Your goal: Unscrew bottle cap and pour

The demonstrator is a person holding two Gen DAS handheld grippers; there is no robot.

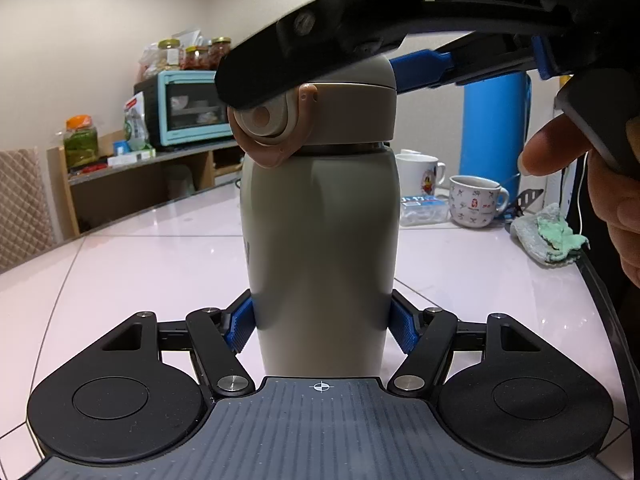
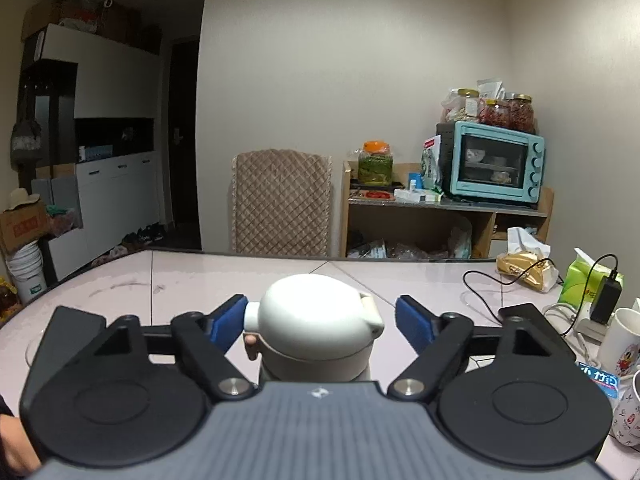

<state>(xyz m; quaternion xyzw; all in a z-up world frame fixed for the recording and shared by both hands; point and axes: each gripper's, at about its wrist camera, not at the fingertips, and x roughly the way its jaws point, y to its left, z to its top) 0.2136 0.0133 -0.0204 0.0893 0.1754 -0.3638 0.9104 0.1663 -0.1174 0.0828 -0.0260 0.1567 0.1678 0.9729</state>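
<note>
A grey-beige thermos bottle stands upright on the pale table. My left gripper is shut on the bottle's lower body, a blue pad on each side. The bottle's cap has a pinkish button on its left side. My right gripper comes in from above at cap height. In the right wrist view the cap sits between the right gripper's blue pads; the left pad touches it and the right pad stands a little off it.
Two mugs and a white mug stand behind the bottle to the right, with a blue cylinder and a green cloth. A teal oven sits on a shelf beyond the table. A charger and cable lie at right.
</note>
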